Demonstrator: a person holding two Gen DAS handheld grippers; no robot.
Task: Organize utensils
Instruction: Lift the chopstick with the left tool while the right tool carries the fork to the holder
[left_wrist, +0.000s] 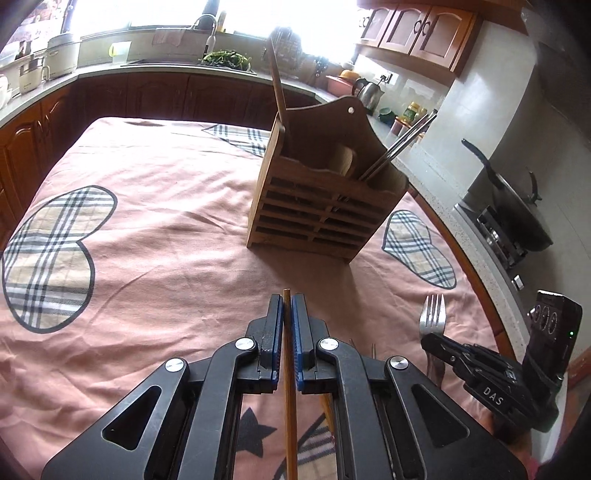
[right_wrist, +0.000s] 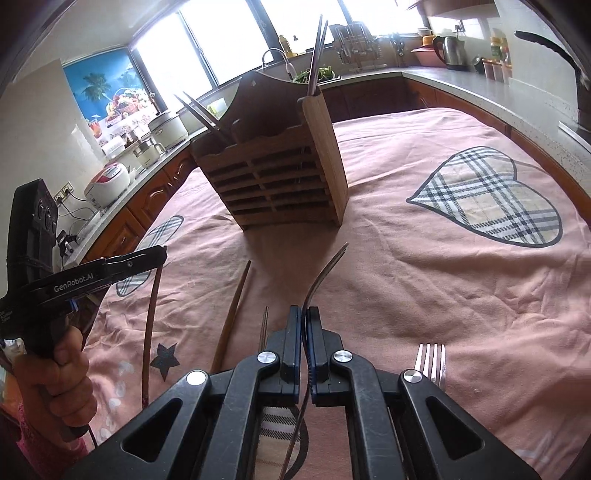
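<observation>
A wooden slatted utensil holder (left_wrist: 325, 206) stands on the pink cloth, also in the right wrist view (right_wrist: 280, 181). It holds a wooden utensil (left_wrist: 277, 77) and metal chopsticks (left_wrist: 402, 146). My left gripper (left_wrist: 287, 302) is shut on a wooden chopstick (left_wrist: 290, 387), held above the cloth short of the holder. My right gripper (right_wrist: 305, 314) is shut on a metal fork (right_wrist: 325, 269), seen edge-on, tines forward. In the left wrist view the right gripper (left_wrist: 480, 358) shows at lower right with the fork (left_wrist: 432, 314). In the right wrist view the left gripper (right_wrist: 110, 266) shows at left with its chopstick (right_wrist: 149, 332).
On the cloth lie another wooden chopstick (right_wrist: 232, 317), thin metal chopsticks (right_wrist: 264, 328) and a second fork (right_wrist: 430, 362). Kitchen counters (left_wrist: 110, 70) with appliances ring the table. A stove with a pan (left_wrist: 517, 210) is at the right.
</observation>
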